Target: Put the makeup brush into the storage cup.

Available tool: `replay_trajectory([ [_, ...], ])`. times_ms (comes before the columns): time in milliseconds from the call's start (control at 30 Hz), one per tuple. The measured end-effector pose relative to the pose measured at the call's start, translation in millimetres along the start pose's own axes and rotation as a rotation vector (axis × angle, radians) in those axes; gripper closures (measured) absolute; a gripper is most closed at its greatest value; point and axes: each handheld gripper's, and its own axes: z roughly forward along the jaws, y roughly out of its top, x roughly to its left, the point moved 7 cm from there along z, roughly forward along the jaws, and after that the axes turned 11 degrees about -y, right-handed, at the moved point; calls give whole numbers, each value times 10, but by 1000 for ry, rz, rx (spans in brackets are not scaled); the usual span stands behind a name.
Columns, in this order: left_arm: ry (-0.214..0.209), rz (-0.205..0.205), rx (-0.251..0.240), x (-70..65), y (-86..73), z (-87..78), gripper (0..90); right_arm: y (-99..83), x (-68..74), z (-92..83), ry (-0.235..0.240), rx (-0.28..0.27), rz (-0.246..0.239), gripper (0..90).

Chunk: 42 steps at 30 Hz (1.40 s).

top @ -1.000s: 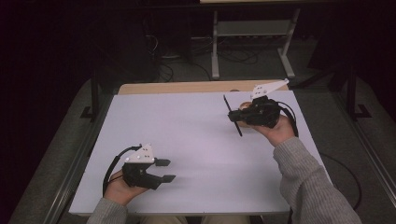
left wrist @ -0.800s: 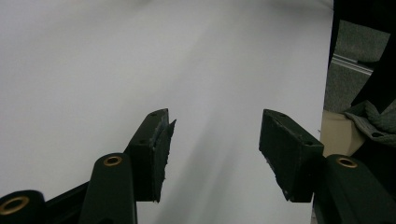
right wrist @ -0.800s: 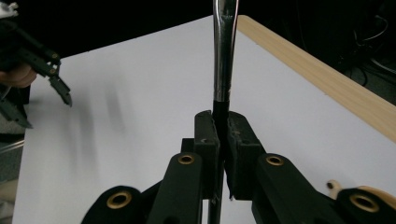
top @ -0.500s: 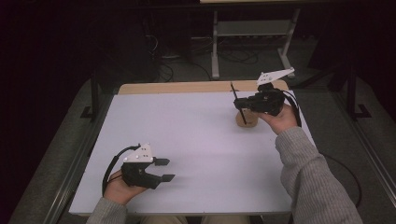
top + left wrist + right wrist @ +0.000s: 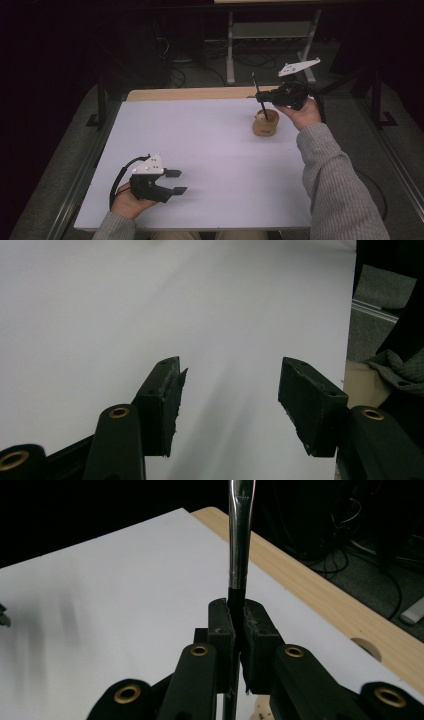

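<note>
My right gripper [image 5: 264, 98] is shut on a slim tool [image 5: 260, 97] with a silver shaft and a dark lower part, held nearly upright at the far right of the table. The tool's lower end reaches the top of a small round wooden holder [image 5: 265, 126]; whether it sits inside I cannot tell. In the right gripper view the pads [image 5: 220, 625] of the gripper [image 5: 238, 625] clamp the tool [image 5: 239, 540] where its shaft turns black. My left gripper [image 5: 177, 181] rests at the near left, open and empty, as the left gripper view [image 5: 230, 405] confirms.
The white table top [image 5: 210, 150] has a bare wooden strip [image 5: 190, 93] along its far edge. Beyond it are a metal stand [image 5: 270, 30] and cables on the floor. A grey sleeve [image 5: 335, 190] reaches in from the bottom right.
My right hand has carried the tool toward the far right and up, tipping it more upright and uncovering the wooden holder. The left gripper has stayed put.
</note>
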Motion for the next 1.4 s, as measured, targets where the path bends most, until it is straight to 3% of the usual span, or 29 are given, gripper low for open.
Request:
replay_trajectory([
  [200, 4, -2, -6, 7, -3, -15, 420, 94, -129, 34, -20, -8, 15, 835],
  [433, 7, -4, -9, 15, -13, -30, 420, 76, -231, 110, -29, -8, 42, 835],
  [1400, 5, -4, -9, 12, -14, -27, 417, -35, -453, 167, -66, 4, 105, 834],
])
